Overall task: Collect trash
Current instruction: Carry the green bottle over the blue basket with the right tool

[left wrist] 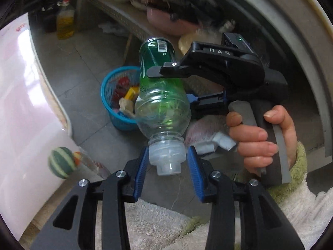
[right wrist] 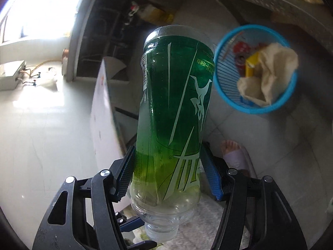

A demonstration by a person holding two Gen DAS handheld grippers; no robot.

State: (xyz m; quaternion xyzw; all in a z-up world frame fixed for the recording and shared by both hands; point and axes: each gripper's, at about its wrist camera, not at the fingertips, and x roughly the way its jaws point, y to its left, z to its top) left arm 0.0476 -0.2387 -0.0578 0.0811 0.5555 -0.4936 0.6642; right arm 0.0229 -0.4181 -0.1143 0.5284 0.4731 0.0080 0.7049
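Bottle (right wrist: 172, 112) with green label, body clamped by right gripper (right wrist: 168, 173), left gripper (left wrist: 168, 162) closed on its cap, blue basket (right wrist: 256, 68) of trash beyond.

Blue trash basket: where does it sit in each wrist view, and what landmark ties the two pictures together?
Left wrist: blue trash basket left of centre, on the floor, partly behind the bottle.
Right wrist: basket upper right, crumpled paper inside.
Shared landmark: the green-labelled plastic bottle, central in both.
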